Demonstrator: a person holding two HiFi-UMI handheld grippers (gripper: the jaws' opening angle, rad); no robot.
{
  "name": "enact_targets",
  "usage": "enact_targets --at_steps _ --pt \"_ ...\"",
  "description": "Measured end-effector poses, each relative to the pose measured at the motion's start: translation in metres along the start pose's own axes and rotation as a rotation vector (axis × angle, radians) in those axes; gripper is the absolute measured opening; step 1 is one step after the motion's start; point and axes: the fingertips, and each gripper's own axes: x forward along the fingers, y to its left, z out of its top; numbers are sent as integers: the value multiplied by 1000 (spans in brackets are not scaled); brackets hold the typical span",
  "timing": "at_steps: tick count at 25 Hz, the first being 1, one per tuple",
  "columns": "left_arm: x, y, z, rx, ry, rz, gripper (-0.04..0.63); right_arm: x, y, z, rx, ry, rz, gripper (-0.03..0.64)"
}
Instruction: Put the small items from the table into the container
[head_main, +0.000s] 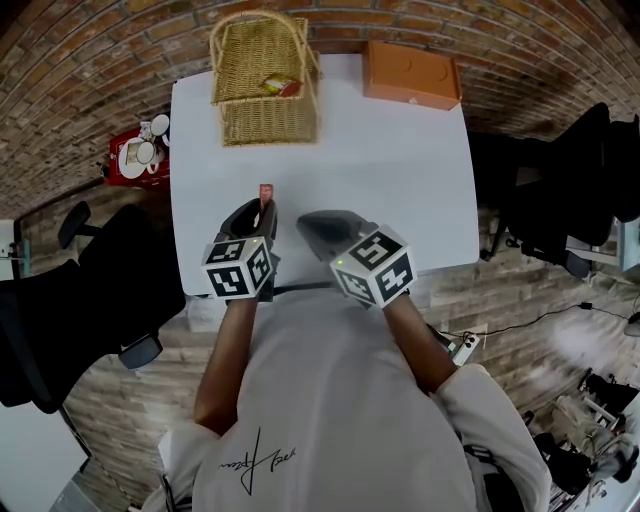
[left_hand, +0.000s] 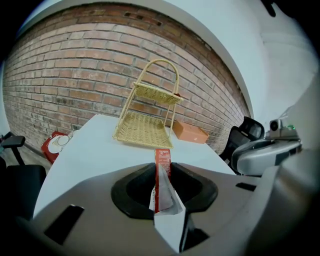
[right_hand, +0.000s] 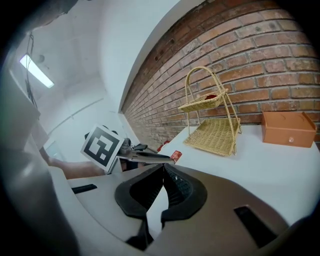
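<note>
A small red sachet (head_main: 266, 191) stands upright between the jaws of my left gripper (head_main: 264, 207), which is shut on it just above the white table (head_main: 400, 170). In the left gripper view the sachet (left_hand: 162, 167) sticks up from the jaws, pointing at the two-tier wicker basket (left_hand: 147, 115). The basket (head_main: 262, 80) stands at the table's far edge with a red item (head_main: 278, 86) in its upper tier. My right gripper (head_main: 305, 228) hovers beside the left one, shut and with nothing in it (right_hand: 161, 192). The right gripper view shows the sachet (right_hand: 176, 156) at the left gripper's tip.
An orange box (head_main: 411, 75) lies at the far right of the table, right of the basket. A red stand with cups (head_main: 135, 155) sits off the table's left side. Black office chairs (head_main: 90, 290) (head_main: 560, 190) flank the table.
</note>
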Motion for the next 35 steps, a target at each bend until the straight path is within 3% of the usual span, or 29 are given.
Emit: enact_targets --at_steps 27,35 --pt "-11 -3 66 31 -96 -43 106 14 -3 11 -13 4 2 21" --pt "-18 -4 95 8 -150 -60 106 19 -1 11 -6 5 3 21"
